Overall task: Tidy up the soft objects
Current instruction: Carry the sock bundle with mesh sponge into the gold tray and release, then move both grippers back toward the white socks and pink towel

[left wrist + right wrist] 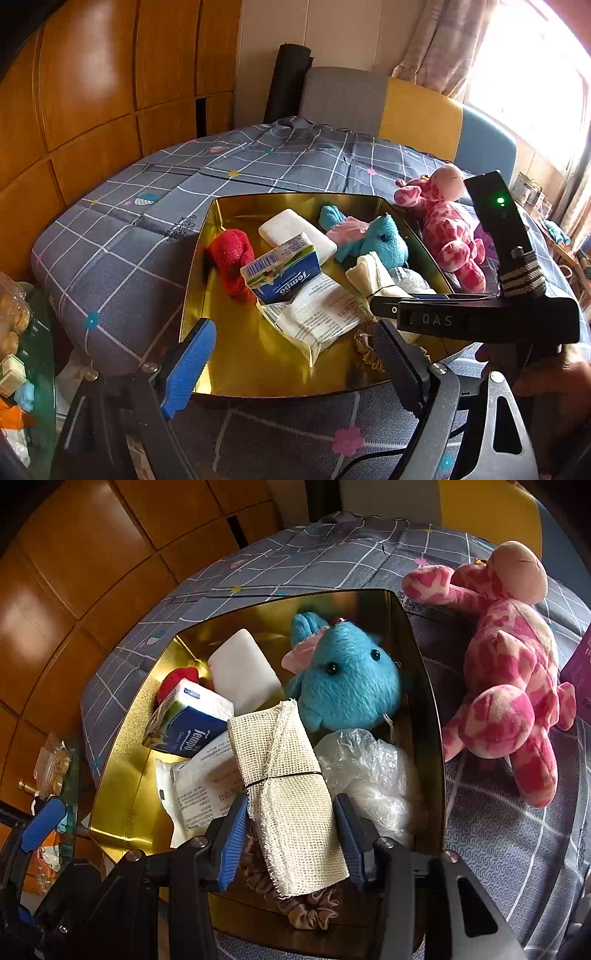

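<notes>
Most soft things already lie in the gold tin [122,775]: blue plush [347,679], tissue pack [184,723], sponge [243,670]. The right gripper [291,843] straddles the mesh cloth [291,794], apparently not pinching it; the left gripper [295,365] hangs open. The pink plush [506,672] waits outside, right of the tin.

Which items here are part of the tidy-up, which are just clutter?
Job: gold box, mesh cloth between the right tongs, blue plush, tissue pack, pink plush outside the box.
Clutter: black roll, snack bag.
</notes>
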